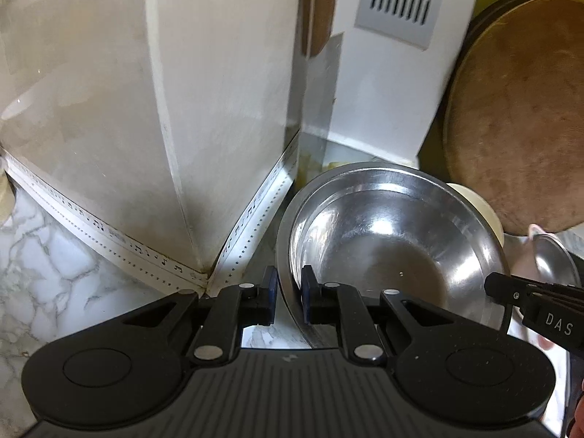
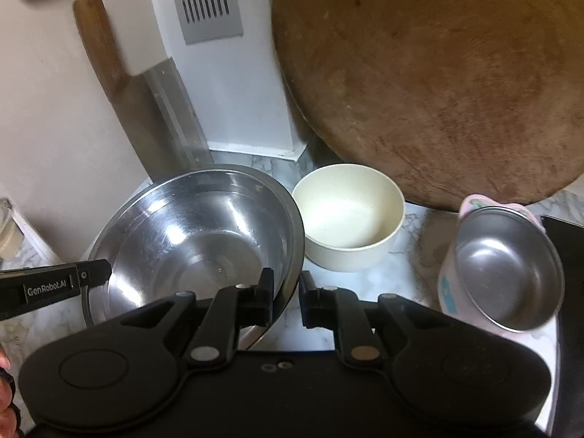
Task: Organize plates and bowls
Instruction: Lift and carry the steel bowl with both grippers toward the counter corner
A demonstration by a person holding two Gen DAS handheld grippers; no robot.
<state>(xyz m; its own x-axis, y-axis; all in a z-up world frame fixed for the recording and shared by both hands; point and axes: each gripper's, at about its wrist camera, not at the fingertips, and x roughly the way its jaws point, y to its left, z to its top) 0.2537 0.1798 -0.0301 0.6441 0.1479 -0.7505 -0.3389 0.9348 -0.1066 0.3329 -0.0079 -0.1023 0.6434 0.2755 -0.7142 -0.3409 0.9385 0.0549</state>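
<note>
A large steel bowl [image 1: 394, 237] [image 2: 197, 233] is held by its rim on two sides, over the marble counter [image 2: 368, 284]. My left gripper [image 1: 288, 295] is shut on the bowl's near-left rim, with one finger inside and one outside. My right gripper [image 2: 286, 299] is shut on the near-right rim in the same way. Each gripper also shows in the other's view: the right gripper [image 1: 511, 292] and the left gripper [image 2: 84, 277]. To the right of the steel bowl stand a cream bowl [image 2: 350, 215] [image 1: 478, 200] and a pink bowl with a steel liner [image 2: 507, 270] [image 1: 551, 259].
A round wooden cutting board [image 2: 438, 84] [image 1: 518, 116] leans at the back right. A cleaver [image 2: 146, 109] leans on the wall beside a white vented box [image 2: 219, 73]. A wall corner [image 1: 189, 182] juts out at the left. A dark edge [image 2: 569, 255] lies at the far right.
</note>
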